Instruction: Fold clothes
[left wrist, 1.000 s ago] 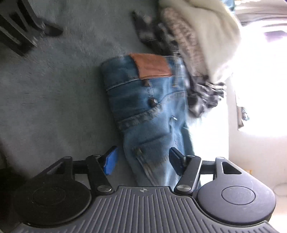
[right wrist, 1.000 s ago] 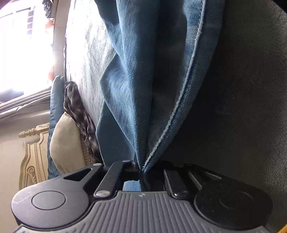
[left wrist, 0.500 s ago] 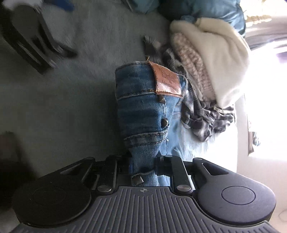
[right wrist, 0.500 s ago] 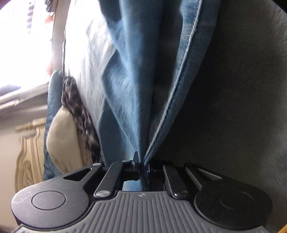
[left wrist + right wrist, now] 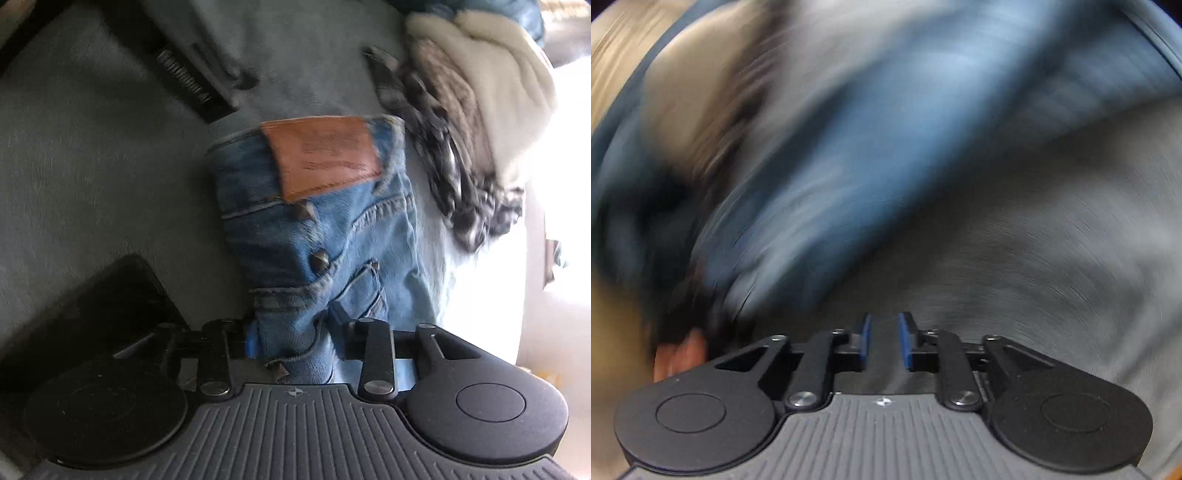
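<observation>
We see the folded jeans [image 5: 325,229] on the grey bed [image 5: 92,177], waistband end between the left claw [image 5: 291,343] pads as its jaws open. The right claw [image 5: 884,341] (view badly blurred) is opening on nothing, above the bed.

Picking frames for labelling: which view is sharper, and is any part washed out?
Left wrist view: mostly sharp on the jeans, mild blur at the clothes pile, window glare whites out the right edge. Right wrist view: heavy motion smear; only the right gripper is crisp.

Faded blue jeans [image 5: 332,236] with a tan leather patch [image 5: 323,155] lie beside a black-and-white plaid garment [image 5: 461,192] and cream knit [image 5: 495,85].
</observation>
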`<state>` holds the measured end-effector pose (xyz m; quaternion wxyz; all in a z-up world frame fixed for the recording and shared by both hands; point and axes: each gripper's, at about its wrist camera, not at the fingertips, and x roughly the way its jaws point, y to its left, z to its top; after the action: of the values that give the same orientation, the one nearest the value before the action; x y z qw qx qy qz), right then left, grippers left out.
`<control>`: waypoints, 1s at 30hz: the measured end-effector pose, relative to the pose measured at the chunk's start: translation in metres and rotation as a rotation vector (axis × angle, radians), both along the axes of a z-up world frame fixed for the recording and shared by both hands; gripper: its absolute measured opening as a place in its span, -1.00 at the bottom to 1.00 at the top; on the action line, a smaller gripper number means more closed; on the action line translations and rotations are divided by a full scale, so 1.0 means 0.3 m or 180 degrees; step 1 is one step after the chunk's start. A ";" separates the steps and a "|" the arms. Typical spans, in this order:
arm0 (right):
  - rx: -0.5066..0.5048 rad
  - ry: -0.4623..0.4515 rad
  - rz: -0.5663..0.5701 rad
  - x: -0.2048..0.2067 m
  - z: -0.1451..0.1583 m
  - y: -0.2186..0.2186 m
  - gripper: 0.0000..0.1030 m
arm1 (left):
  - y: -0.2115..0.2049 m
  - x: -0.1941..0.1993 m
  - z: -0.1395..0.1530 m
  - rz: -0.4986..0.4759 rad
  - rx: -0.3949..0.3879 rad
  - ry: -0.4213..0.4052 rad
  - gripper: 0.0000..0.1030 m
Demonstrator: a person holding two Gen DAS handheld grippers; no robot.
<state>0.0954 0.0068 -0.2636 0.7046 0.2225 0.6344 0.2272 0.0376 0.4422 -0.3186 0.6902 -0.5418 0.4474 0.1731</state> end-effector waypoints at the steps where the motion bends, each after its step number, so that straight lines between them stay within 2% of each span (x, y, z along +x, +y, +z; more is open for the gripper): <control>1: 0.0032 -0.0200 0.0264 0.029 0.054 0.053 -0.28 | -0.002 0.007 0.002 -0.0049 0.0042 0.0008 -0.22; 3: 0.0031 -0.0690 0.0689 0.099 0.124 0.154 -0.10 | -0.004 0.020 0.005 -0.0133 0.0116 0.0022 -0.20; 7: -0.0094 -0.1639 0.1381 0.297 0.155 0.462 -0.10 | -0.007 0.032 -0.001 -0.0120 0.0145 0.0020 -0.19; 9: -0.0154 -0.1900 0.1741 0.352 0.125 0.634 -0.09 | -0.015 0.027 0.003 -0.0105 0.0198 0.0001 -0.19; 13: -0.0316 -0.2102 0.2685 0.422 0.022 0.927 -0.10 | -0.040 0.026 0.022 -0.0231 0.0441 -0.0014 -0.18; 15: -0.0428 -0.2095 0.3090 0.435 -0.032 1.033 -0.10 | -0.054 0.026 0.028 -0.0276 0.0543 -0.0019 -0.18; 18: -0.0576 -0.2006 0.3418 0.455 -0.099 1.102 -0.10 | -0.066 0.028 0.031 -0.0334 0.0642 -0.0028 -0.17; 21: -0.0517 -0.1805 0.3643 0.451 -0.136 1.119 -0.10 | -0.072 0.027 0.030 -0.0366 0.0701 -0.0030 -0.17; 23: -0.0629 -0.1896 0.3841 0.411 -0.149 1.130 -0.14 | -0.078 0.027 0.031 -0.0400 0.0760 -0.0030 -0.17; 25: -0.0774 -0.2049 0.3962 0.373 -0.160 1.138 -0.43 | -0.087 0.028 0.037 -0.0423 0.0826 -0.0022 -0.17; 26: -0.0854 -0.2143 0.3975 0.358 -0.155 1.137 -0.73 | -0.091 0.028 0.044 -0.0417 0.0853 -0.0026 -0.17; 28: -0.0856 -0.2243 0.3890 0.344 -0.118 1.121 -0.82 | -0.097 0.031 0.055 -0.0404 0.0890 -0.0015 -0.16; 29: -0.0852 -0.2298 0.3825 0.335 -0.092 1.108 -0.95 | -0.099 0.033 0.061 -0.0392 0.0903 -0.0008 -0.16; 30: -0.0864 -0.2379 0.3772 0.320 -0.064 1.093 -0.96 | -0.100 0.036 0.068 -0.0371 0.0903 -0.0003 -0.14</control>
<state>0.1915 0.3346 -0.2826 0.6544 -0.3421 0.3873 0.5520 0.0483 0.4122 -0.2983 0.7688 -0.4121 0.4488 0.1940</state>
